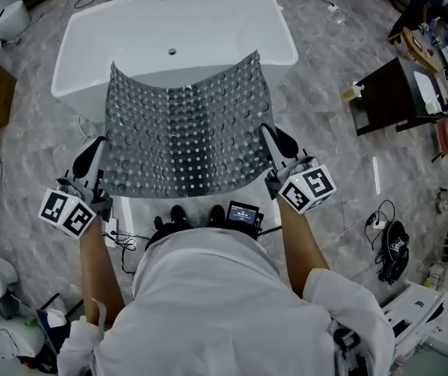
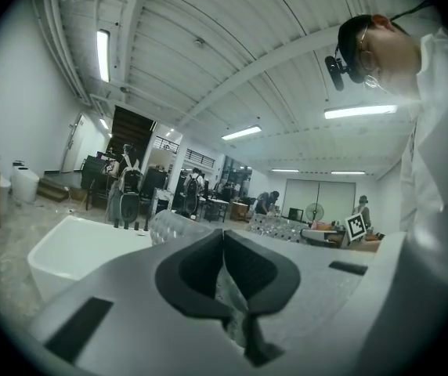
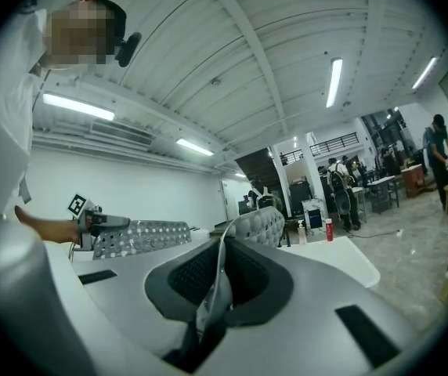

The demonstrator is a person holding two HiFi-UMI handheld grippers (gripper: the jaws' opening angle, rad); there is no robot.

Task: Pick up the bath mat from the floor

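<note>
Grey, dimpled bath mat (image 1: pixel 183 131) hangs mid-frame in head view, off the marble floor (image 1: pixel 318 92), stretched betw. both tongs. Its far edge reaches over the near rim of the white bathtub (image 1: pixel 169 30) at top centre.

Left gripper (image 1: pixel 95 151) sits at the mat's lower-left corner, right gripper (image 1: pixel 275 143) at its right edge. Both point level, toward the tub.

Left gripper view: jaws closed tight on a thin fold of mat (image 2: pixel 232 304), w/ the tub at lower left. Right gripper view: jaws likewise pinched on the mat edge (image 3: pixel 212 296). The rest of the mat runs off to the left of frame, toward the other gripper.
</note>
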